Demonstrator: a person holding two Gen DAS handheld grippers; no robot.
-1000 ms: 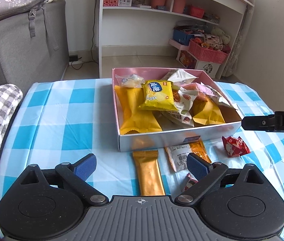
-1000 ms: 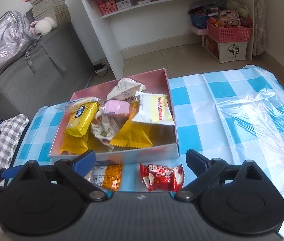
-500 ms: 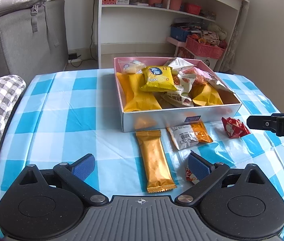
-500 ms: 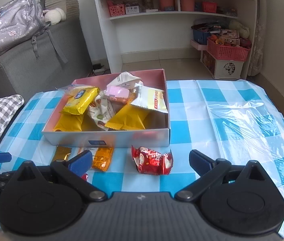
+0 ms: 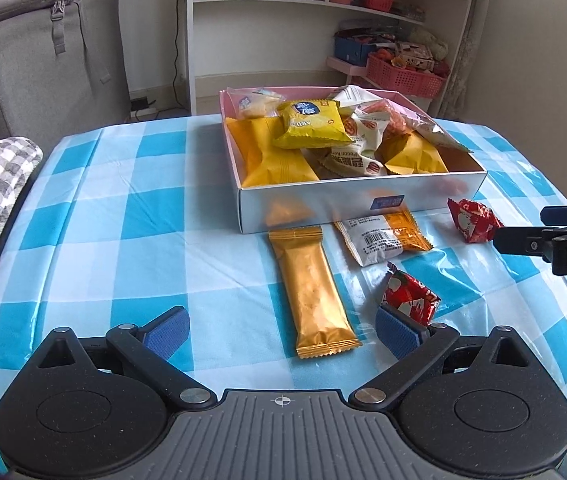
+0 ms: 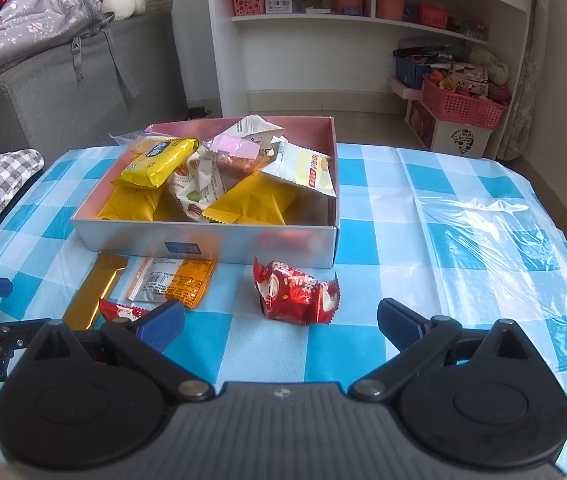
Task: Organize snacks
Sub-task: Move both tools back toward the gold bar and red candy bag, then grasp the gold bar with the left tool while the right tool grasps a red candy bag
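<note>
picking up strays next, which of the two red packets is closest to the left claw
The red packet beside the gold bar, right at the left claw's fingertip; the other lies near the box corner.

Box (image 5: 359, 208): I see it on the desk (image 5: 123, 240), holding a heap of packets (image 5: 311, 136).
Bar (image 5: 311, 292): flat on the desk, just before the box.
Flat packet (image 5: 383, 236): right of the bar, its far end seemingly touching the box.
Small wrapper (image 5: 411, 298): before the flat packet.
Second wrapper (image 6: 295, 292): right of the rest.
Shelf (image 6: 363, 40): behind the desk.
</note>
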